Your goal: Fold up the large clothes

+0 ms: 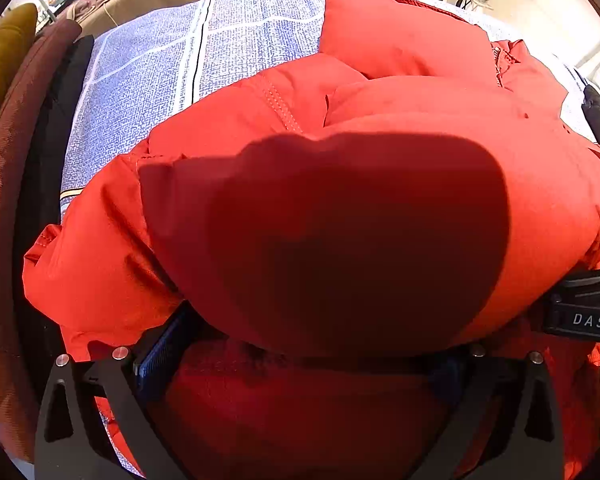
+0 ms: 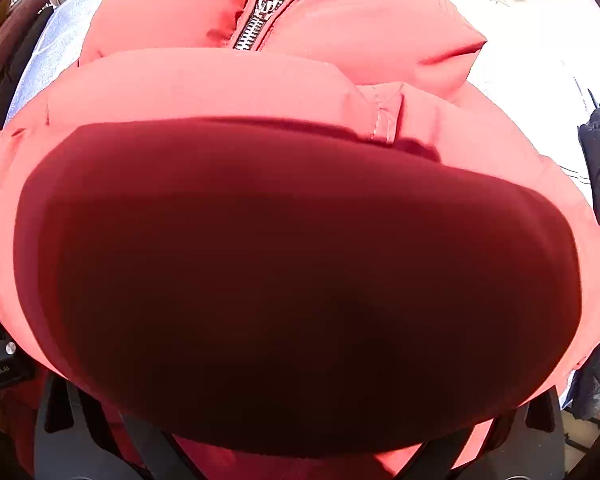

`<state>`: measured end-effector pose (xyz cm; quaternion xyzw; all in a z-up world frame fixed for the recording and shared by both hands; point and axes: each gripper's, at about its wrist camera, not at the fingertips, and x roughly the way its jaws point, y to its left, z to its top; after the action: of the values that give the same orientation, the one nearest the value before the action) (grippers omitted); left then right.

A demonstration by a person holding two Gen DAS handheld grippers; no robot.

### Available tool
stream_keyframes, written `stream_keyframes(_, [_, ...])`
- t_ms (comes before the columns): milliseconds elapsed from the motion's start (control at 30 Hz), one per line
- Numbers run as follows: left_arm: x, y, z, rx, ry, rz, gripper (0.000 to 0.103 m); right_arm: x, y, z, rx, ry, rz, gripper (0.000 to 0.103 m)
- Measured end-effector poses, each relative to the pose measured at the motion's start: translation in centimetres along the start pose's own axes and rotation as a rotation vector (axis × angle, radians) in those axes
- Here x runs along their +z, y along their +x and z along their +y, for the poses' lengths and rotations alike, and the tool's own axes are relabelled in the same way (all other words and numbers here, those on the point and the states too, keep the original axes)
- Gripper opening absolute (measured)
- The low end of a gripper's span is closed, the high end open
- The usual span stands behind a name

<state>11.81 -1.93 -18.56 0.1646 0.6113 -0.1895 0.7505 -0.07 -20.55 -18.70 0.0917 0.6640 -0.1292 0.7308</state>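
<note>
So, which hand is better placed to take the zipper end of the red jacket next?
Probably the right: the zipper lies straight ahead of the right hand-held gripper, whose jaws stand wide apart. The left wrist view shows no zipper at all.

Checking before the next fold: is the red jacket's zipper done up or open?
Open, at least at the zipper end in view: its teeth split apart there.

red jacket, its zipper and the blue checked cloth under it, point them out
red jacket (image 1: 380,112): left wrist view, on its sunlit puffy top fold
zipper (image 2: 260,12): right wrist view, on its metal teeth
blue checked cloth (image 1: 148,64): left wrist view, on a bare patch
</note>
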Motion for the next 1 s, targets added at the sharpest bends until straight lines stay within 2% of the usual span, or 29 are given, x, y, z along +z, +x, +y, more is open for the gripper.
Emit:
stream_keyframes(400, [-2.0, -1.0, -1.7, 0.012, -0.001, -0.035, 0.098, -0.5, -0.2, 0.3, -0.003, 0.009, -0.029, 0.099])
stream_keyframes(467, [-2.1, -1.3, -1.7, 0.017, 0.003, -0.034, 0.098, -0.4, -0.6, -0.9, 0.0, 0.011, -0.021, 0.099])
stream_keyframes(633, [-3.2, -2.8, -2.6, 0.054, 0.024, -0.045, 0.098, -0.5, -1.5, -1.2, 0.035, -0.001, 0.027, 0.099])
stream_keyframes(667, [-3.4, -3.4, -2.6, 0.056, 0.025, -0.053, 0.096, 1.1, -1.8, -2.1, 0.043, 0.002, 0.03, 0.099])
stream_keyframes(700, [-3.9, -4.1, -2.6, 0.057, 0.023, -0.07, 0.095, 1.0, -2.2, -2.2, 0.05, 0.005, 0.025, 0.098])
stream_keyframes(833, [-5.7, -7.7, -1.4, -0.009, 0.007, -0.126, 0.093, -0.2, -4.3, -3.1, 0.099, 0.032, -0.015, 0.098])
stream_keyframes(1000, [-8.6, -11.9, 2.7, -0.099, -0.036, -0.202, 0.093, -1.6, -7.2, -3.9, 0.136, 0.043, -0.03, 0.098])
